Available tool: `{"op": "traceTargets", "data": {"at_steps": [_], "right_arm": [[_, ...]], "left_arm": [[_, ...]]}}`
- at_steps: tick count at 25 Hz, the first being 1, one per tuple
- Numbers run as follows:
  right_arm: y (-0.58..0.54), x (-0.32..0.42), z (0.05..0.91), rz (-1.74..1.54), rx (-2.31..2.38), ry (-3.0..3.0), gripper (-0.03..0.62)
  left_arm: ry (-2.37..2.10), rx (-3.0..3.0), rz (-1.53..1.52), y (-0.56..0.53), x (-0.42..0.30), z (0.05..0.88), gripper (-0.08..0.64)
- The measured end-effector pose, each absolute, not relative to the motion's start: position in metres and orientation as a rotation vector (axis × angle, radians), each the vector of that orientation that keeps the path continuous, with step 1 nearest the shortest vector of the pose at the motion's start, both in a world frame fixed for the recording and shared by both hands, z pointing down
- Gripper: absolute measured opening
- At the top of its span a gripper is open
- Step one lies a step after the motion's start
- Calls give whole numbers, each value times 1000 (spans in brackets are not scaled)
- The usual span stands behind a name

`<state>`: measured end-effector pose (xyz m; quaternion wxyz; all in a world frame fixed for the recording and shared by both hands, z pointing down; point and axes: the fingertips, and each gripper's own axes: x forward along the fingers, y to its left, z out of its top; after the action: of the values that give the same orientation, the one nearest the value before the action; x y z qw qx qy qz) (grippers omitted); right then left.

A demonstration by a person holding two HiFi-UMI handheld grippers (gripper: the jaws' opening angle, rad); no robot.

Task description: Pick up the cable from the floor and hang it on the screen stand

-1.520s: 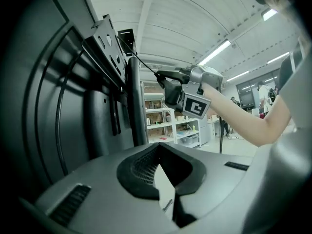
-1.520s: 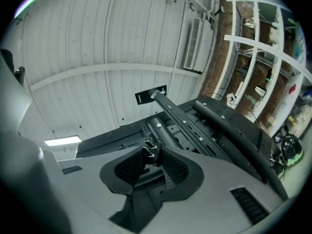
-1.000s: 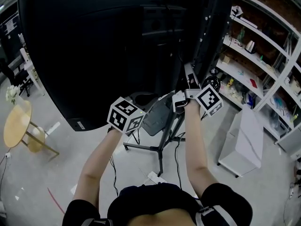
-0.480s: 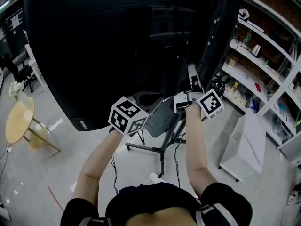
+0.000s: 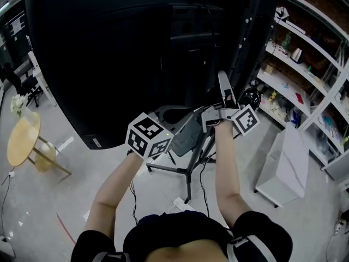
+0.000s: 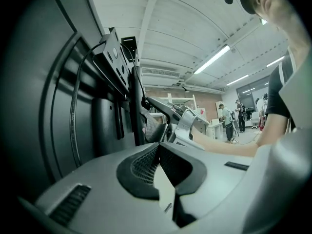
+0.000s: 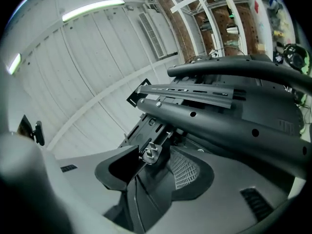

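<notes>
A large black screen (image 5: 120,64) stands on a black stand (image 5: 188,168). My right gripper (image 5: 224,89) points up at the stand's perforated rails (image 7: 219,121) behind the screen. Its jaws have just been opening. The cable's plug (image 7: 150,153), with metal prongs, lies between them near the left pad, and the black cable (image 7: 136,194) trails down from it. My left gripper (image 6: 158,147), under its marker cube (image 5: 148,136), is level beside the screen's back. Its pads meet at the tips with nothing between them. Another black cable (image 6: 74,121) runs down the screen's back.
Shelves (image 5: 294,75) with small items line the right side, and a dark coiled thing (image 5: 250,98) hangs near them. A white box (image 5: 281,168) stands on the floor at right, a power strip (image 5: 180,205) lies near my feet, and a round wooden table (image 5: 22,143) stands at left.
The right gripper's fingers have tilted further up toward the stand and its cube has rolled; its jaws look wider. The left gripper has risen slightly.
</notes>
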<state>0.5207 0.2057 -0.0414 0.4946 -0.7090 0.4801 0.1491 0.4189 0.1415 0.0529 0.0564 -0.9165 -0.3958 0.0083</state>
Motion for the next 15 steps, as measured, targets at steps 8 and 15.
{"op": "traceTargets", "data": {"at_steps": [8, 15], "right_arm": [[207, 502, -30, 310, -1590, 1239, 236], [218, 483, -3, 267, -1635, 1238, 236]], "left_arm": [[-1201, -2788, 71, 149, 408, 44, 8], [-1209, -2799, 49, 163, 399, 54, 8]]}}
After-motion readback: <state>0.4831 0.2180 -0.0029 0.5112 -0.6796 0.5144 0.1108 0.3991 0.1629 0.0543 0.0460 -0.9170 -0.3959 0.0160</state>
